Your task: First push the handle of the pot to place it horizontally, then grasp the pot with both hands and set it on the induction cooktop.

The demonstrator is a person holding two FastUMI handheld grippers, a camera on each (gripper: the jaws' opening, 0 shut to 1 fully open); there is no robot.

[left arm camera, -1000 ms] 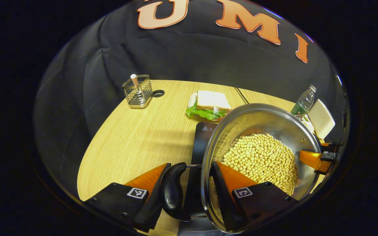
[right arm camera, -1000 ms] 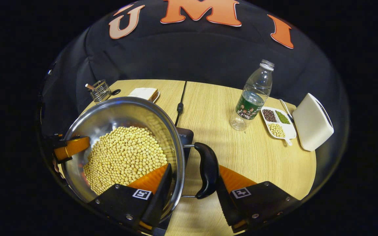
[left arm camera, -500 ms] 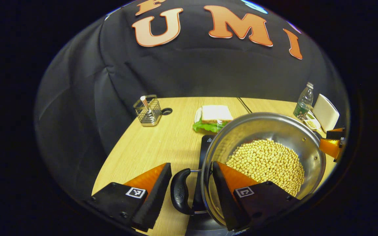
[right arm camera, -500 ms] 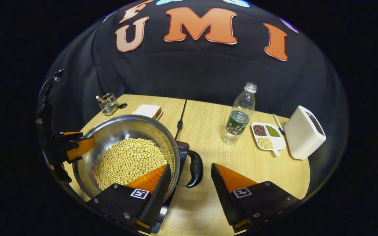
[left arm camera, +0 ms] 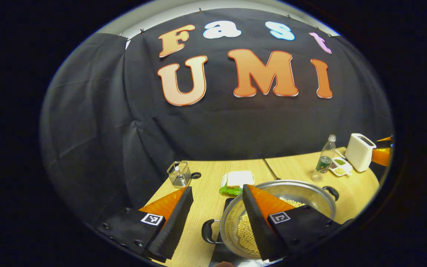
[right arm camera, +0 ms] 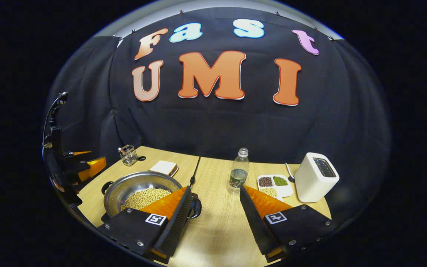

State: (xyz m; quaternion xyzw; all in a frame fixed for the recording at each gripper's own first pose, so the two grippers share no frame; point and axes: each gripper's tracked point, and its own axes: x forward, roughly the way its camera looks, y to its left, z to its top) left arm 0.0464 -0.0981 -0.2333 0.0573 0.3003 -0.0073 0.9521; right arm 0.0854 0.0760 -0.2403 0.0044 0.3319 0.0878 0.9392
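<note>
Presently, in the left gripper view, the left gripper (left arm camera: 216,218) is seen raised above the table (left arm camera: 202,207) with its fingers spread wide and nothing held between them. The pot (left arm camera: 310,193), loaded with pale beans, is seen below and between the fingers, resting on the dark induction cooktop (left arm camera: 229,203); its near handle (left arm camera: 208,231) lies level, and its far handle (left arm camera: 332,193) is seen at the opposite rim. The other gripper is glimpsed at the right edge, clear of the pot.

In the right gripper view, the right gripper (right arm camera: 215,218) is likewise found wide open and empty, held above the table (right arm camera: 217,222). The pot (right arm camera: 139,185) is seen at lower left, upright, one handle (right arm camera: 197,207) just beside the gripper's left finger. The left gripper (right arm camera: 87,165) is seen apart from the pot. A bottle (right arm camera: 238,177), a divided dish (right arm camera: 274,184) and a toaster (right arm camera: 316,178) stand to the right.

The placing step is judged complete. No further grasp is judged necessary; only a clear retreat is called for.
</note>
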